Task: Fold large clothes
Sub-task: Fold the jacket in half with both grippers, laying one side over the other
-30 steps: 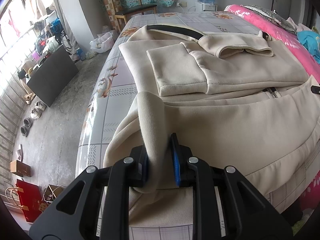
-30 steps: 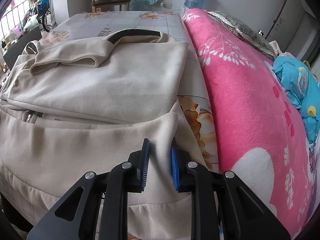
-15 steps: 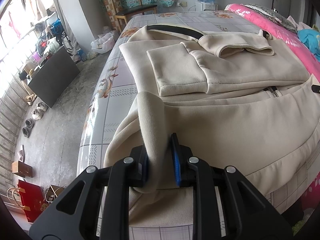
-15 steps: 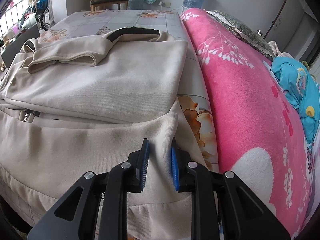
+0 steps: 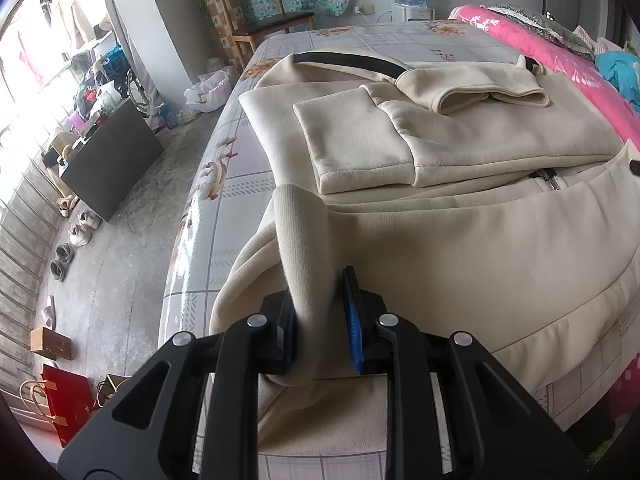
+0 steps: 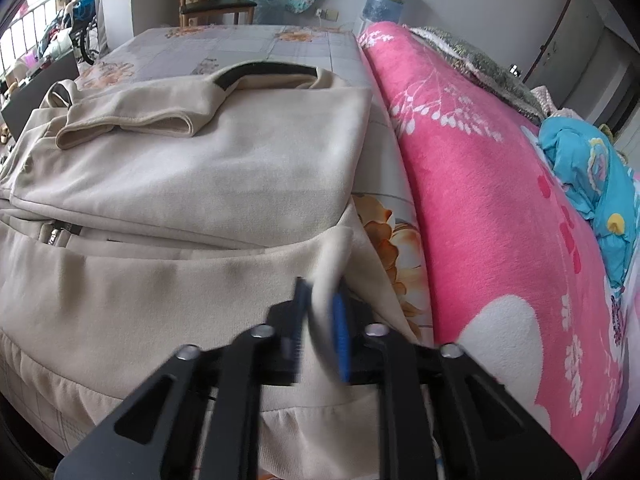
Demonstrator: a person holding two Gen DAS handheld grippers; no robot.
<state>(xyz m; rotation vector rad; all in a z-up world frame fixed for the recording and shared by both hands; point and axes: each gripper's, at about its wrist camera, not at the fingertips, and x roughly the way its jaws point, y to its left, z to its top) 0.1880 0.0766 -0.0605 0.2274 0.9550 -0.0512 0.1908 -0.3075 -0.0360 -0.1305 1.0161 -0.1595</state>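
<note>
Fabric fills the left wrist view: the left tongs pinch a raised ridge of the beige jacket at its near hem corner, pads pressed on the cloth. Ahead of them the garment lies spread across the bed, its sleeves already folded inward over the chest, which suggests the hem is held for the fold upward. Left of the tongs the bed edge drops to the floor.

Seen from the right wrist, the right tongs, blurred, are pressed together on the opposite hem corner, a matching grip so both corners can lift evenly. Right of them a pink blanket lies beside the jacket.
</note>
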